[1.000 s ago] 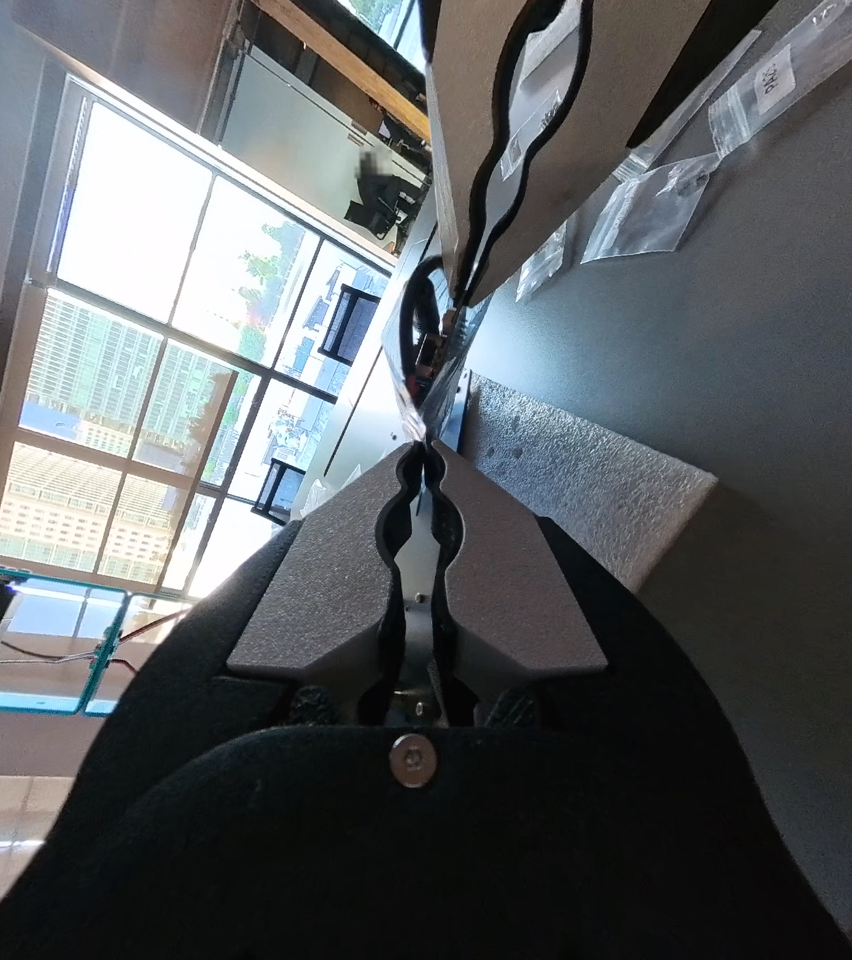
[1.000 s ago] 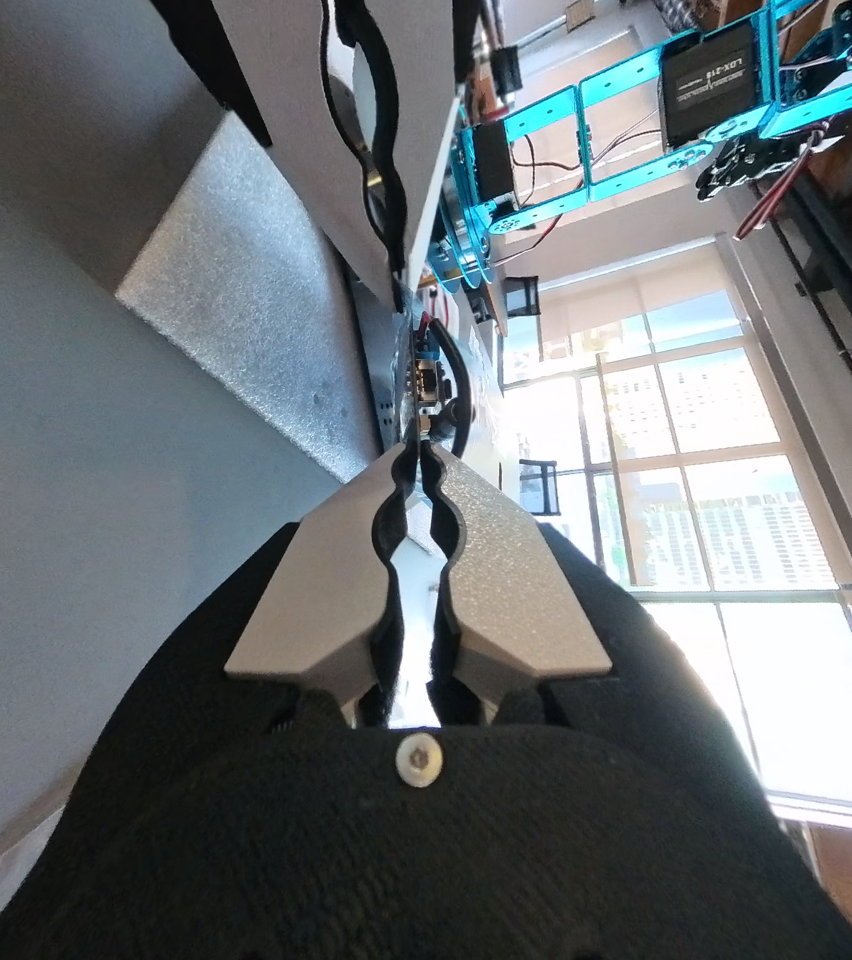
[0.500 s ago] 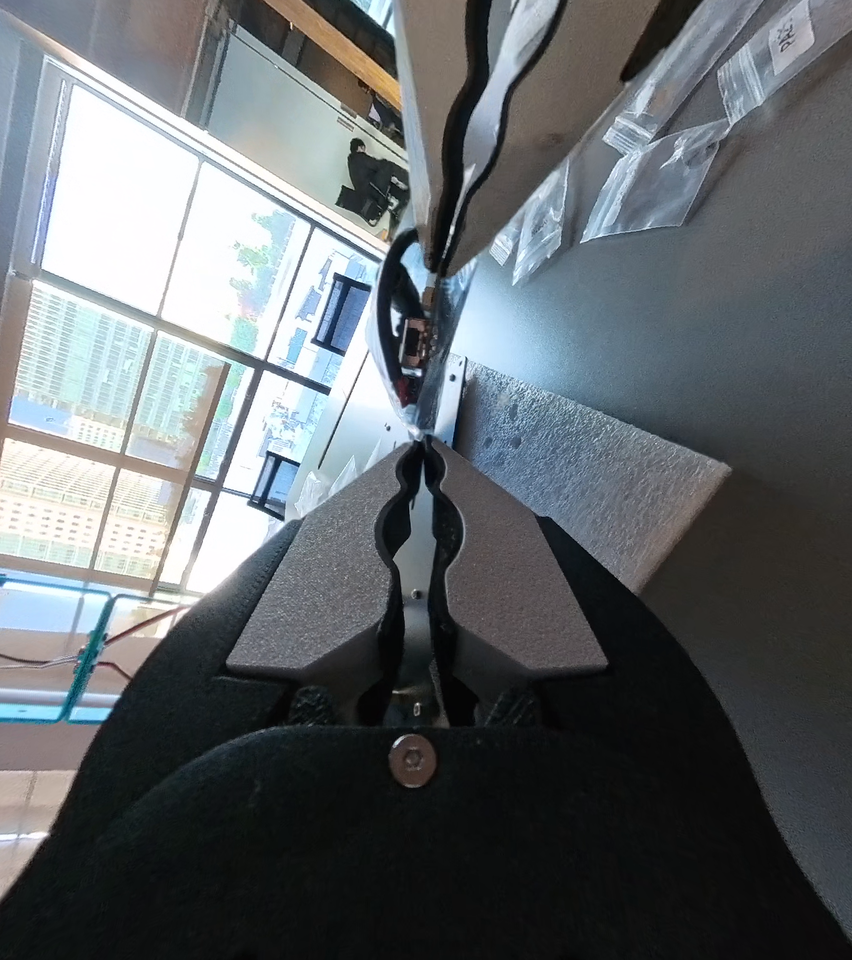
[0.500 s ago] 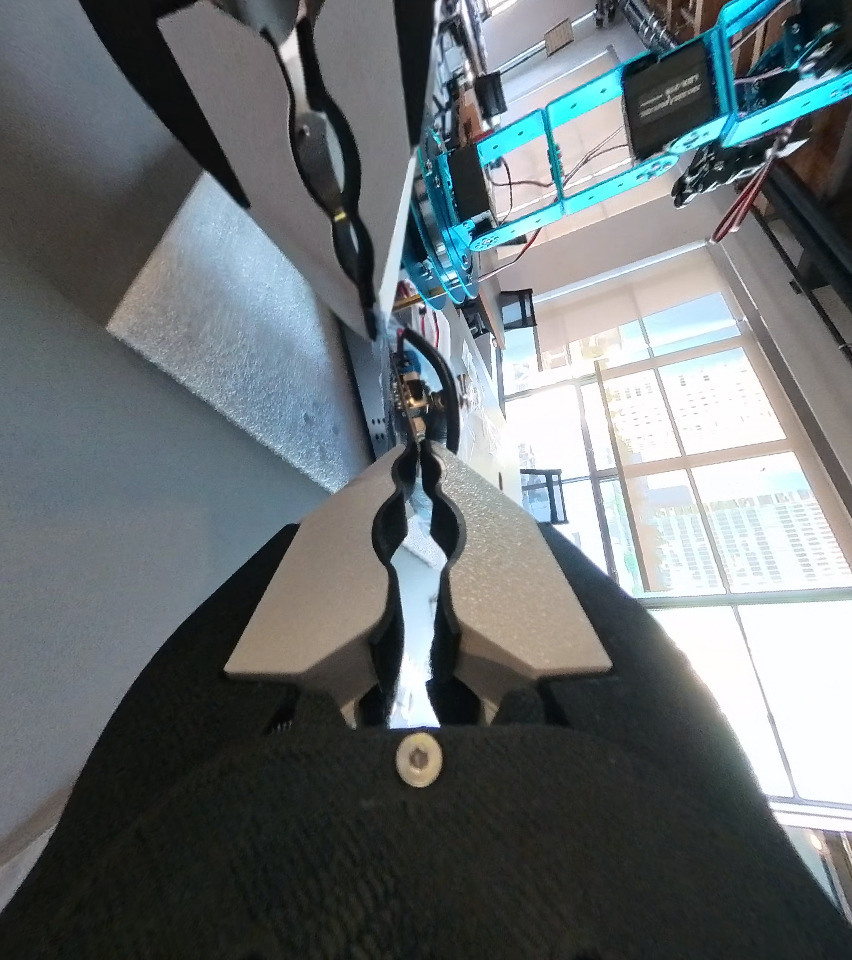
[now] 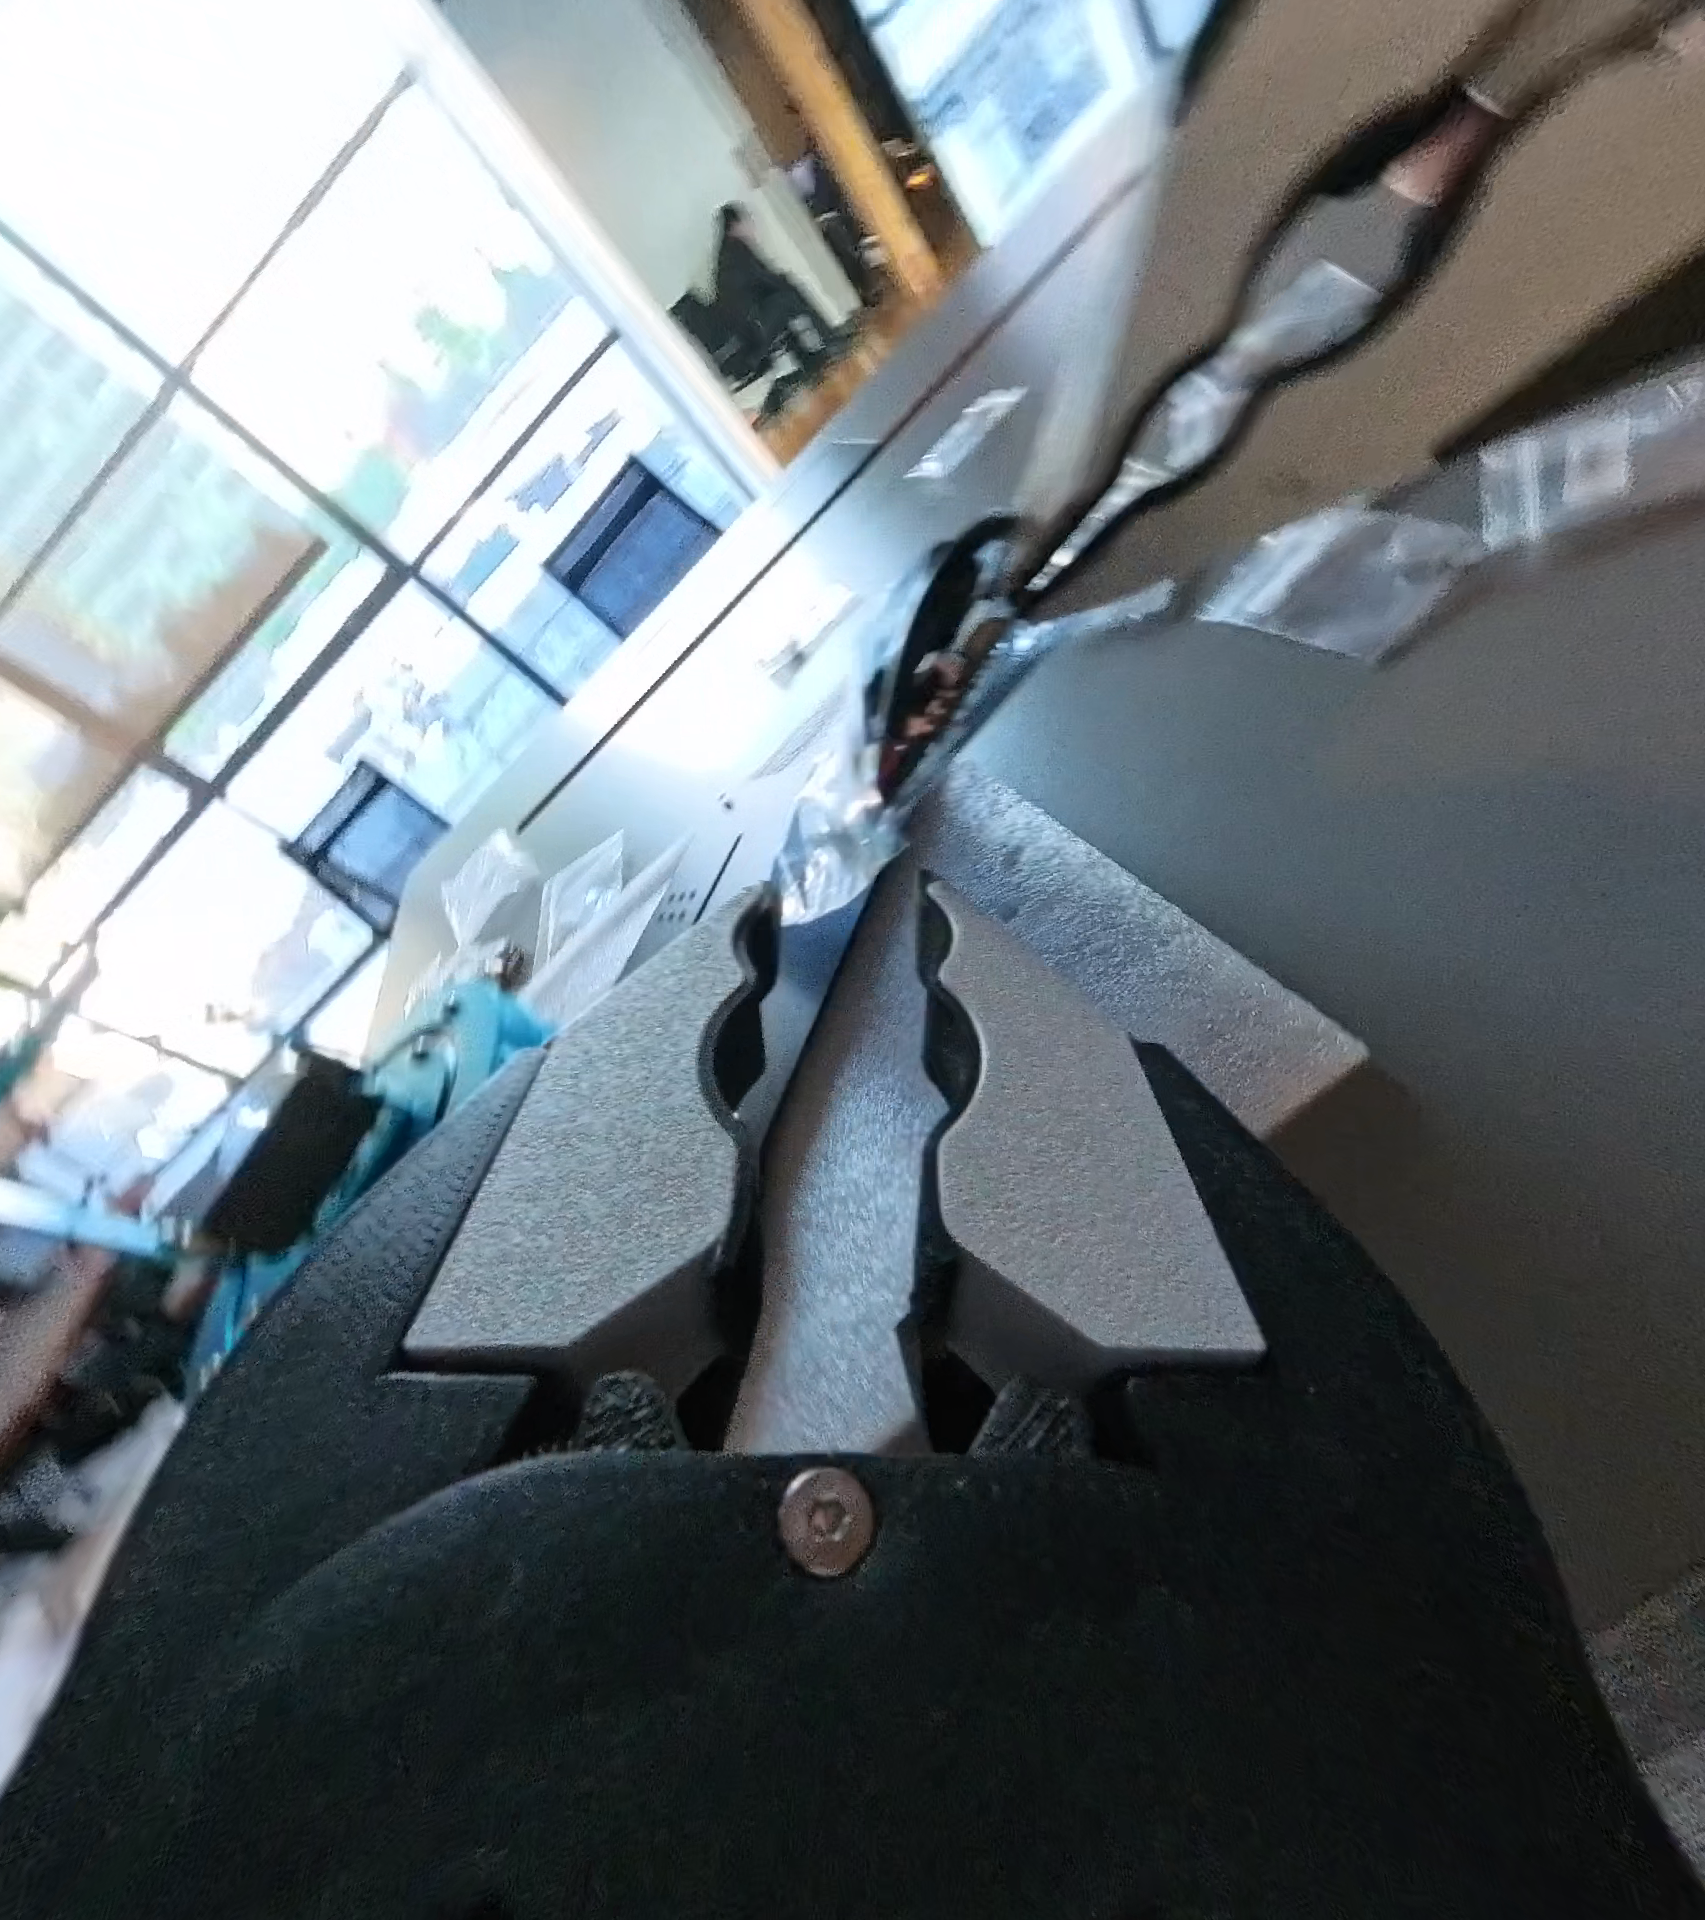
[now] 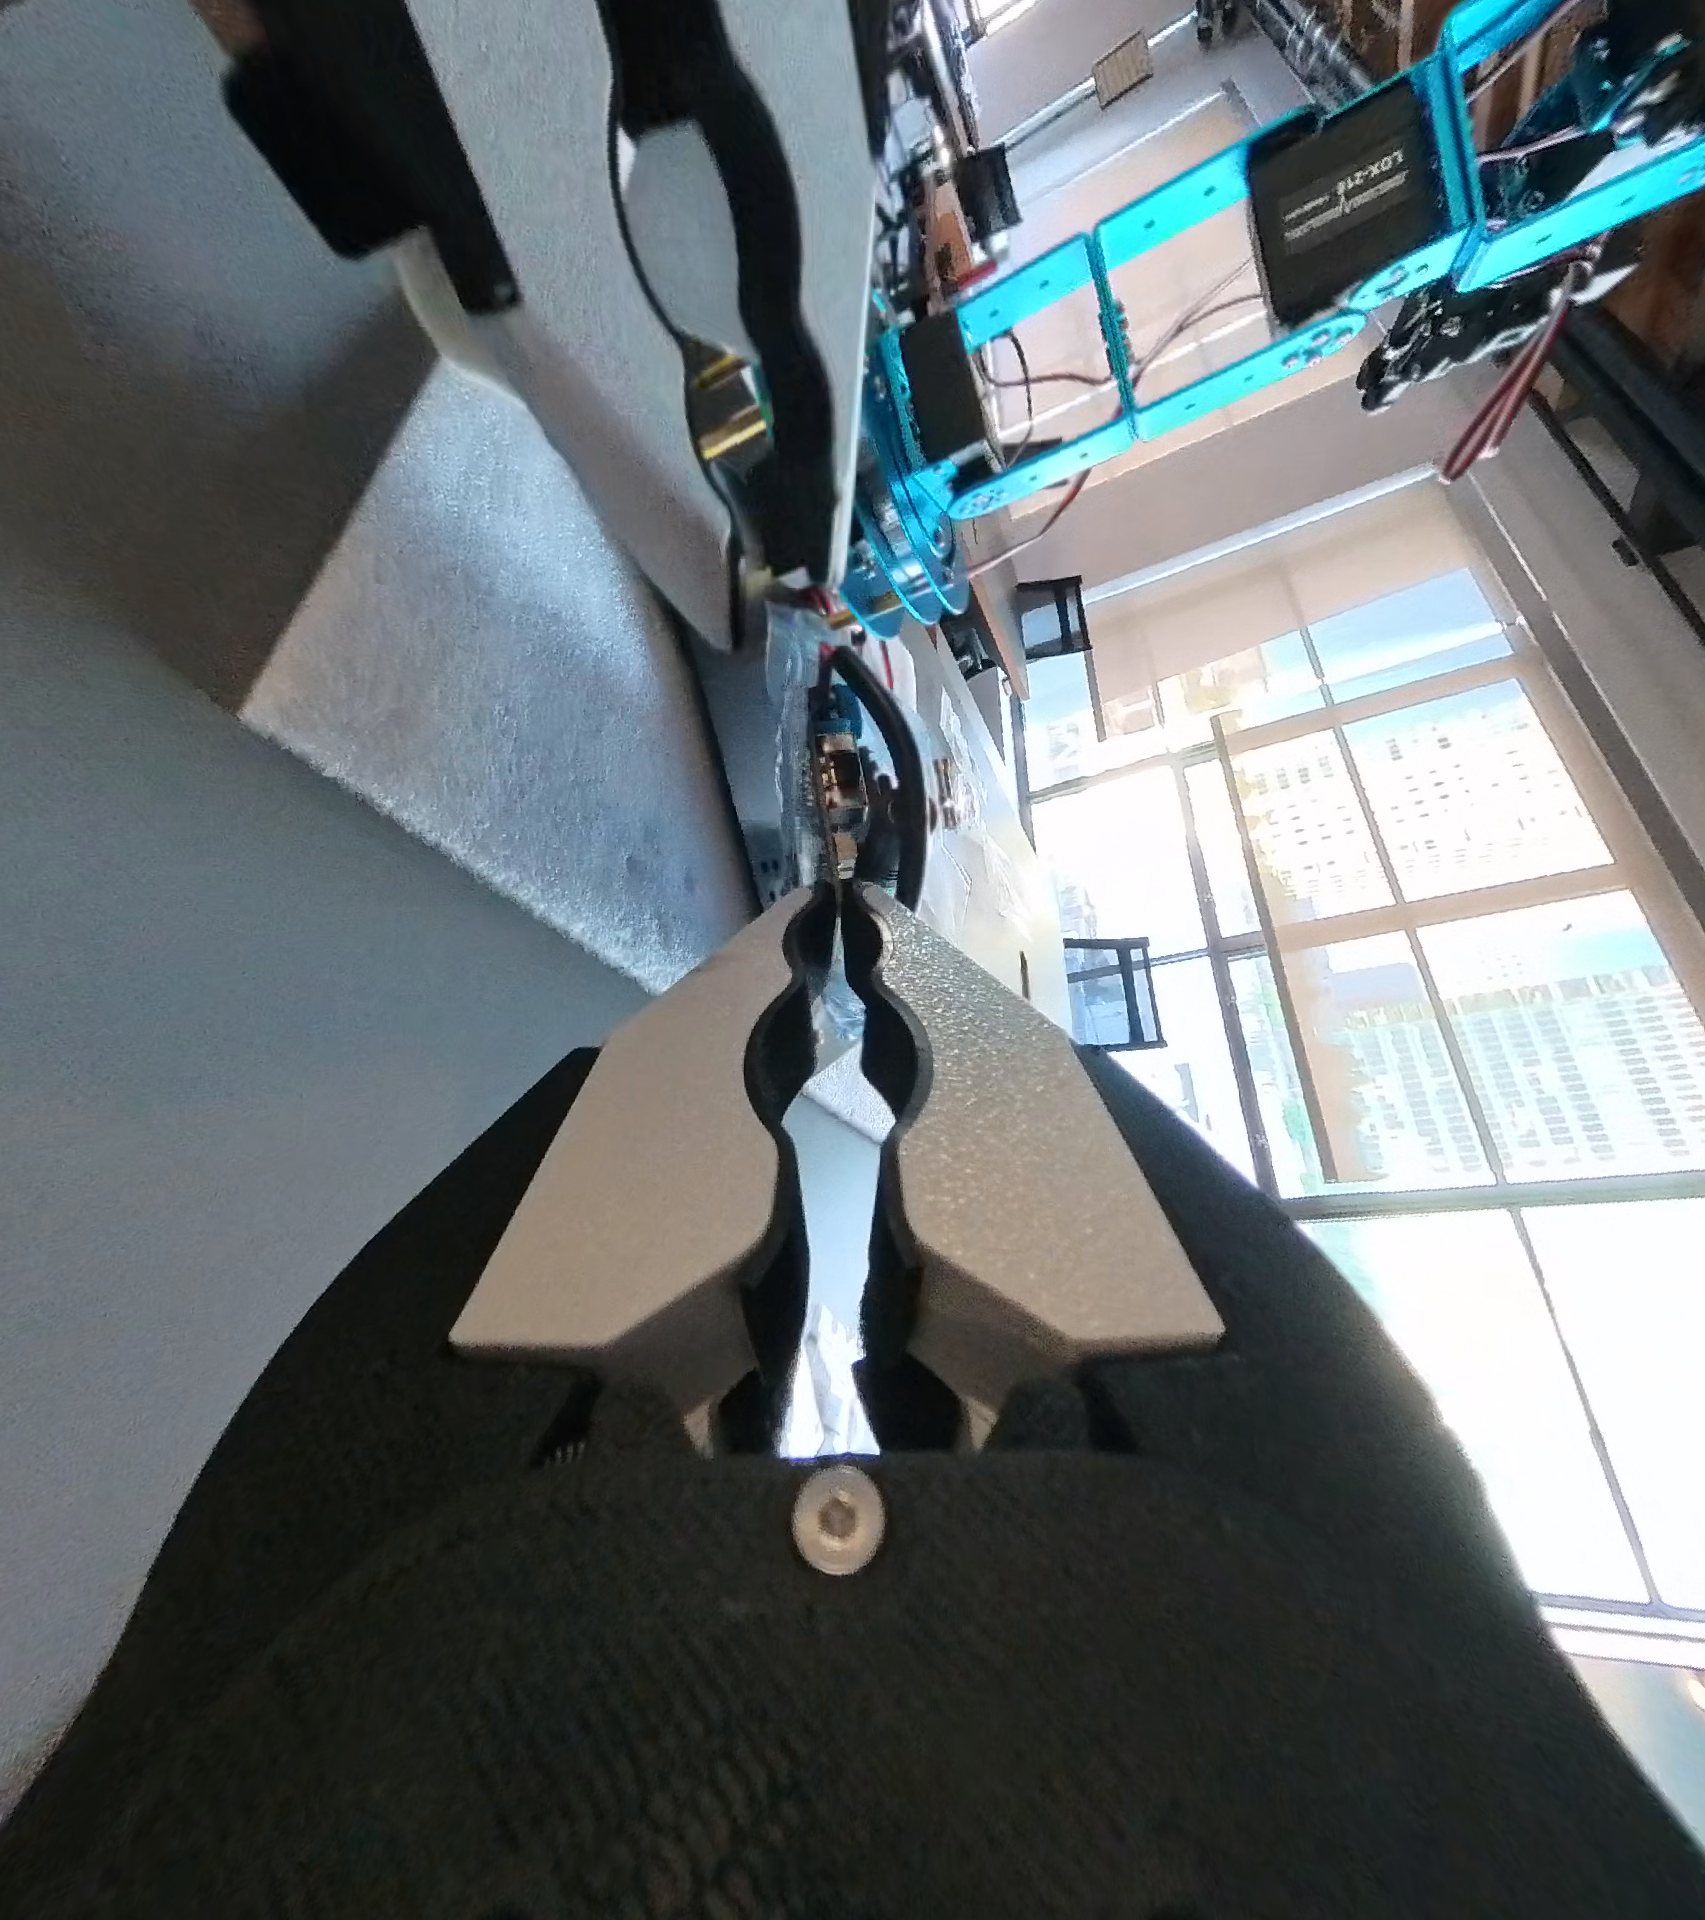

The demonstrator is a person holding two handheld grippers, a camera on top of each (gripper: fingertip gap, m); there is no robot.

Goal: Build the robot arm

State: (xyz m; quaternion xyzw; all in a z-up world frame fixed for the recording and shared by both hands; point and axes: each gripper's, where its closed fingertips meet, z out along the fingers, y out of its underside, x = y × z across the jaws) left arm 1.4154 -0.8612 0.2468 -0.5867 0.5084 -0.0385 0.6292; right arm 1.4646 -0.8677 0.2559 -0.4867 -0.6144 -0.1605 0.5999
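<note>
- The clear plastic bag (image 6: 832, 831) holds a small circuit board (image 6: 837, 774) and a looped black cable (image 6: 908, 769). It is seen edge-on.
- Its long axis runs straight away from the right gripper (image 6: 840, 906) toward the left gripper (image 6: 754, 613).
- The bag hangs beside the grey foam pad (image 6: 515, 707), over that pad's far edge. Whether it touches the pad cannot be told.
- The right gripper is clamped on the near end of the bag, with its fingertips pressed together.
- The left gripper (image 5: 848, 899) has its jaws apart, and the foam pad (image 5: 1139, 987) shows through the gap.
- The crumpled bag end (image 5: 832, 857) sits at the mouth by one fingertip. Contact cannot be made out.
- The left wrist view is motion-blurred, so the bag's contents are indistinct there.
- The foam pad lies on the grey tabletop (image 5: 1502, 987), with one corner toward the tabletop's near edge.
- Small clear packets (image 5: 1336, 587) lie farther along the tabletop.
- A blue bracket frame (image 6: 1118, 343) carrying black servos stands beyond the bag, cut off at the top.
</note>
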